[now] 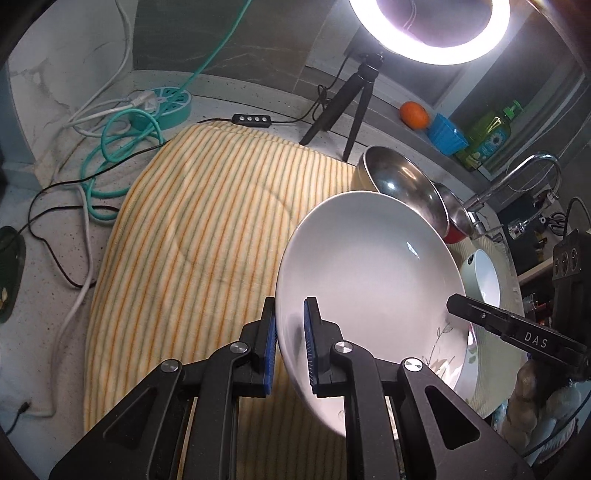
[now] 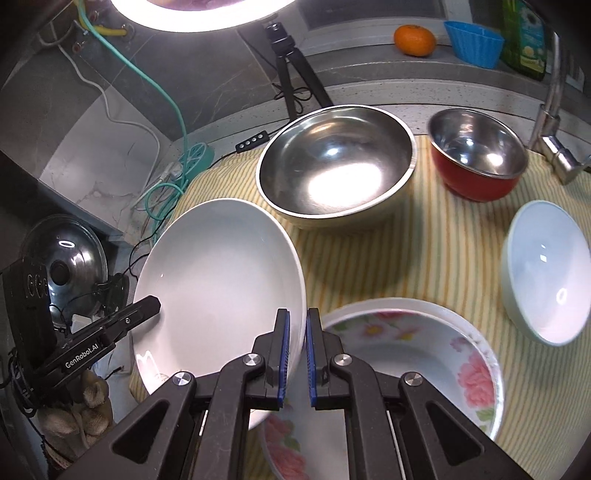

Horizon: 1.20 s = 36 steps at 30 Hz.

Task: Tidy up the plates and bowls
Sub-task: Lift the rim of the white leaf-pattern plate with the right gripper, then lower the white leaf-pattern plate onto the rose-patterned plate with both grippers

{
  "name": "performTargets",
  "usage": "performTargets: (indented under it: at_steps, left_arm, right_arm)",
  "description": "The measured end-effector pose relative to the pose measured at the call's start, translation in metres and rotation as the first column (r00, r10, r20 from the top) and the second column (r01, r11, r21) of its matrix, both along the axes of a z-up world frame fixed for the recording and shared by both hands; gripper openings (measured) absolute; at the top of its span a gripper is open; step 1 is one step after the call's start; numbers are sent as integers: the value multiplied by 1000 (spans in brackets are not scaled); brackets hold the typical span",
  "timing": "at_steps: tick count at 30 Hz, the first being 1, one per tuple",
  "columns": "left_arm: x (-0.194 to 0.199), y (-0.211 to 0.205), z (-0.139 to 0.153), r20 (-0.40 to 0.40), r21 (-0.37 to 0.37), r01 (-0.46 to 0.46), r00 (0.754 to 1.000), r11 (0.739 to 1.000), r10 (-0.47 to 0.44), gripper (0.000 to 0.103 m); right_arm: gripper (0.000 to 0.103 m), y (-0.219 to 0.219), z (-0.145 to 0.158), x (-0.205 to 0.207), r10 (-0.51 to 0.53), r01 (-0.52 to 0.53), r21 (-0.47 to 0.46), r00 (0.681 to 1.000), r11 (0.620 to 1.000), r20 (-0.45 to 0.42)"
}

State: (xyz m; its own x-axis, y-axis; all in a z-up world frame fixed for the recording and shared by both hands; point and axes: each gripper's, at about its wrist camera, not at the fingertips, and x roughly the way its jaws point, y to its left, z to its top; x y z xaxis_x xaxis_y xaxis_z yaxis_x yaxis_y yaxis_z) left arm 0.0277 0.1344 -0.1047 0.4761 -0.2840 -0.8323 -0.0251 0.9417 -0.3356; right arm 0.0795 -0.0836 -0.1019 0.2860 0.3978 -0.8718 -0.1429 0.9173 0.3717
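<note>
A plain white plate [image 1: 369,258] [image 2: 221,280] is held tilted above the yellow striped cloth [image 1: 203,240]. My left gripper [image 1: 290,314] is shut on its left rim, blue pads on both faces. My right gripper [image 2: 298,321] is shut on the opposite rim. Each gripper shows in the other's view, the right gripper [image 1: 458,304] and the left gripper [image 2: 147,308]. On the cloth stand a large steel bowl [image 2: 336,166], a red bowl with a steel inside [image 2: 478,155], a pale green bowl [image 2: 546,273] and a floral plate [image 2: 406,354] just below my right gripper.
A lit ring light [image 1: 430,29] on a black tripod [image 1: 332,110] stands behind the cloth. Cables and a teal power strip [image 1: 162,105] lie at the back left. A faucet [image 2: 554,140], an orange [image 2: 414,40], a blue cup [image 2: 474,42] and a pot lid [image 2: 66,258] are nearby.
</note>
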Motion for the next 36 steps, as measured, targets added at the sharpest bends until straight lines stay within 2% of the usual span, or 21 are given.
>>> performTargets:
  at_steps: [17, 36]
  left_arm:
    - [-23, -71, -5, -18, -14, 53, 998, 998, -54, 12]
    - [-38, -109, -21, -63, 3, 115, 991, 993, -115, 12]
  right_arm:
    - [8, -79, -2, -37, -41, 41, -17, 999, 999, -13]
    - [8, -119, -17, -66, -83, 81, -37, 995, 996, -47]
